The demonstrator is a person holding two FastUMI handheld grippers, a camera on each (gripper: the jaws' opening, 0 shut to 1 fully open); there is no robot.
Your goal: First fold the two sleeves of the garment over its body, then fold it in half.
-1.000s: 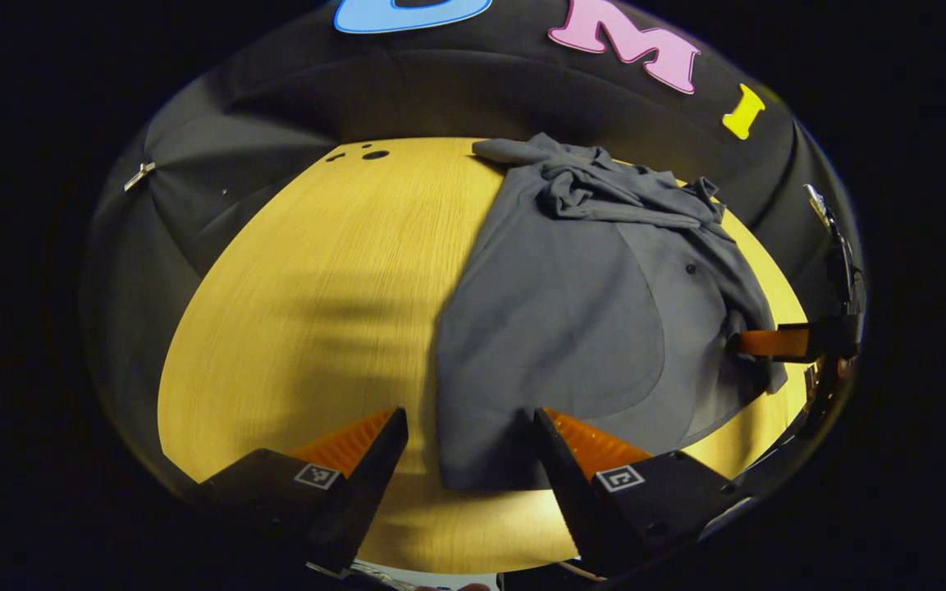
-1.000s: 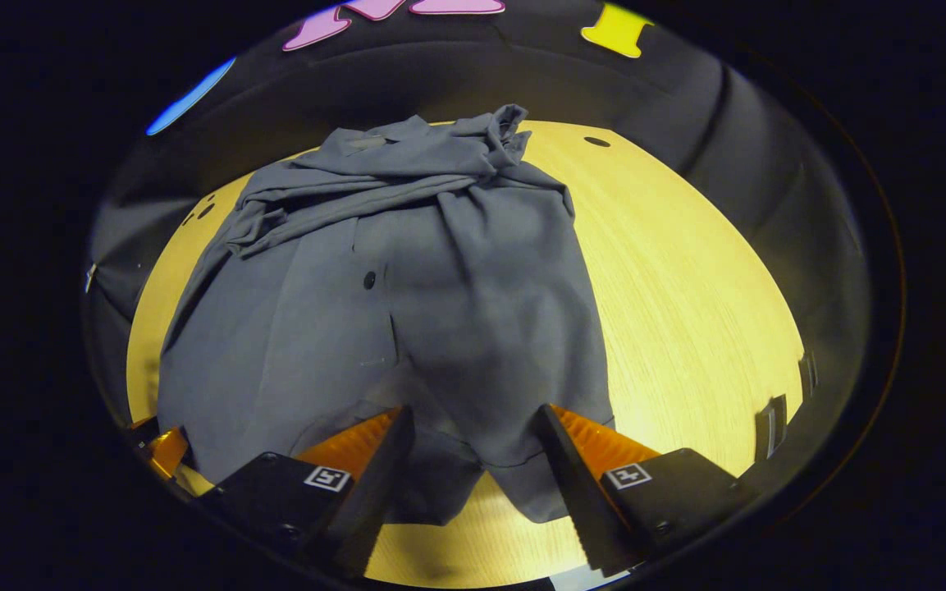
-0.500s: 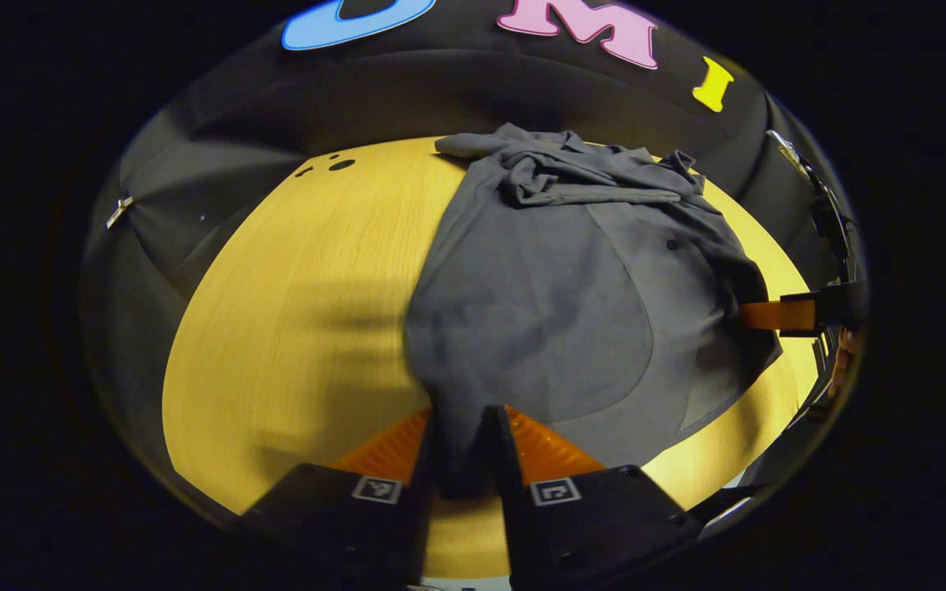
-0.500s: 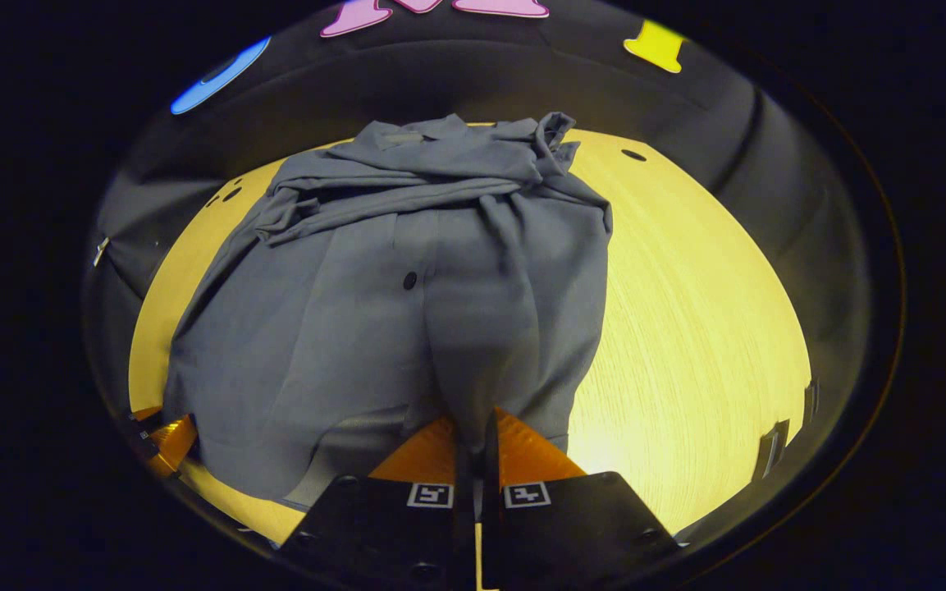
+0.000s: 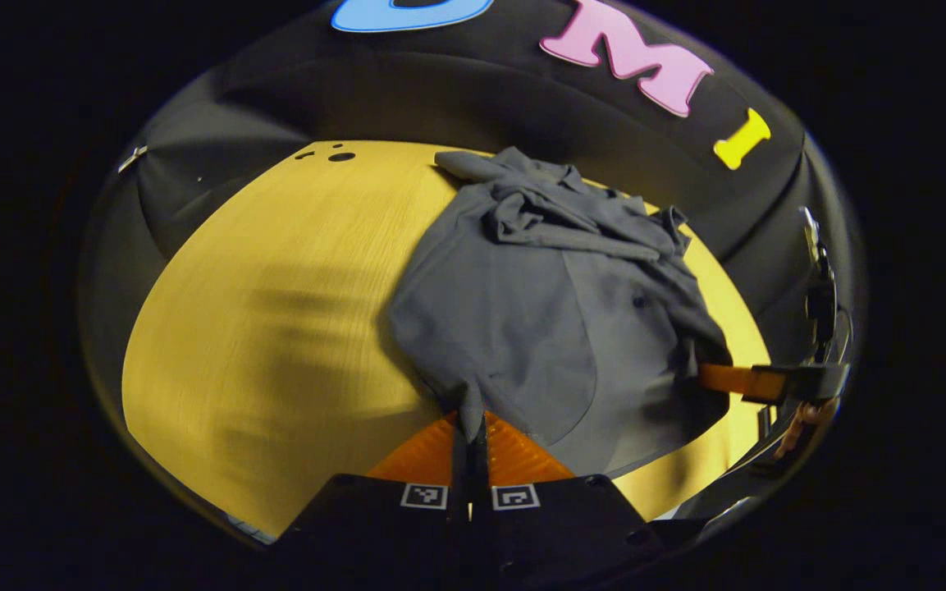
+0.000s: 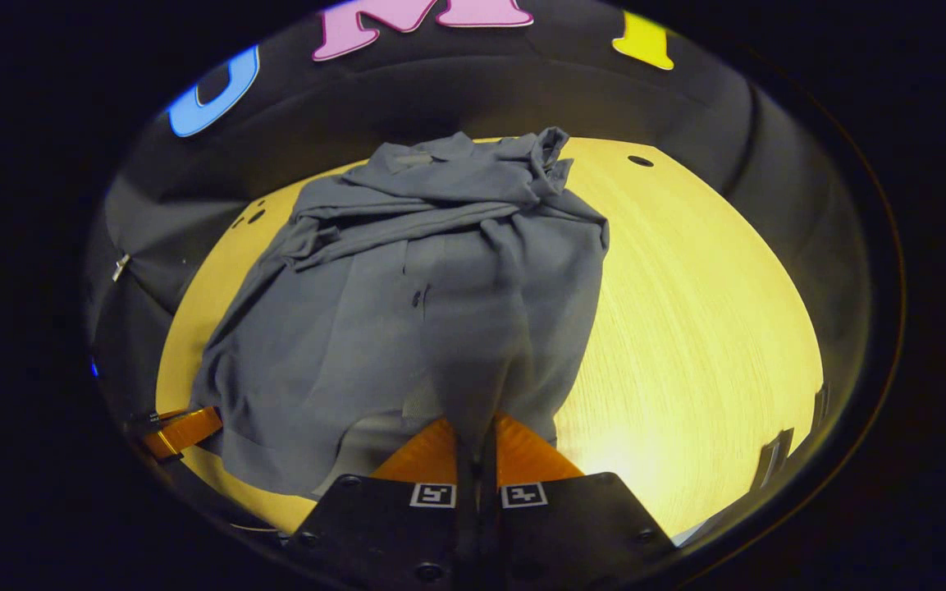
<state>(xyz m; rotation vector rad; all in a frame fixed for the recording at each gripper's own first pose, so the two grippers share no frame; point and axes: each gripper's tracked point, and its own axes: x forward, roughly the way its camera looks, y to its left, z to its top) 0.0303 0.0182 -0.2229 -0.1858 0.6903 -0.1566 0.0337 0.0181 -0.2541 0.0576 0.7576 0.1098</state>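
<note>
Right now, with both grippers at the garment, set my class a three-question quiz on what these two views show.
1. True or false: the left gripper is shut on the near hem of the grey garment.
2. Where do the folded sleeves lie? A) bunched across the garment's far end B) spread flat on the bare table C) hanging off the table's edge
3. Fill in: the right gripper pinches the garment's near ____.

Key: 1 true; 2 A; 3 hem.
</note>
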